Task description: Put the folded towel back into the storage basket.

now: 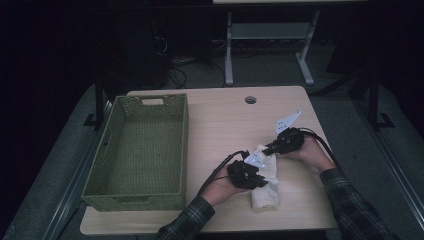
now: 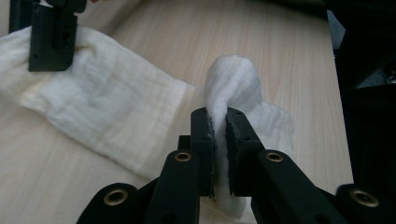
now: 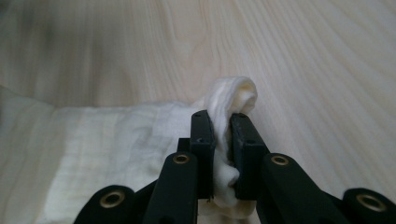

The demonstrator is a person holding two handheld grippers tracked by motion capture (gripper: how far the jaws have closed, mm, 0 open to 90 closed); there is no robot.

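Observation:
A folded white cloth (image 1: 265, 192) lies on the wooden table (image 1: 220, 125) near its front edge. My left gripper (image 1: 262, 182) comes in from the left and is shut on a pinched-up fold at one corner of the cloth (image 2: 107, 102); the fold bulges above the left gripper (image 2: 220, 116) pads. My right gripper (image 1: 265, 150) reaches from the right and is shut on a bunched corner at the cloth's far end. In the right gripper view that gripper (image 3: 220, 120) squeezes the cloth (image 3: 116, 140) tightly. The right gripper's finger (image 2: 51, 37) rests on the cloth in the left gripper view.
A green woven basket (image 1: 183, 145) stands on the table's left half. A round cable hole (image 1: 250, 100) sits near the far edge. Bare tabletop lies between the basket and the cloth. Beyond the table are desk legs and cables on a dark floor.

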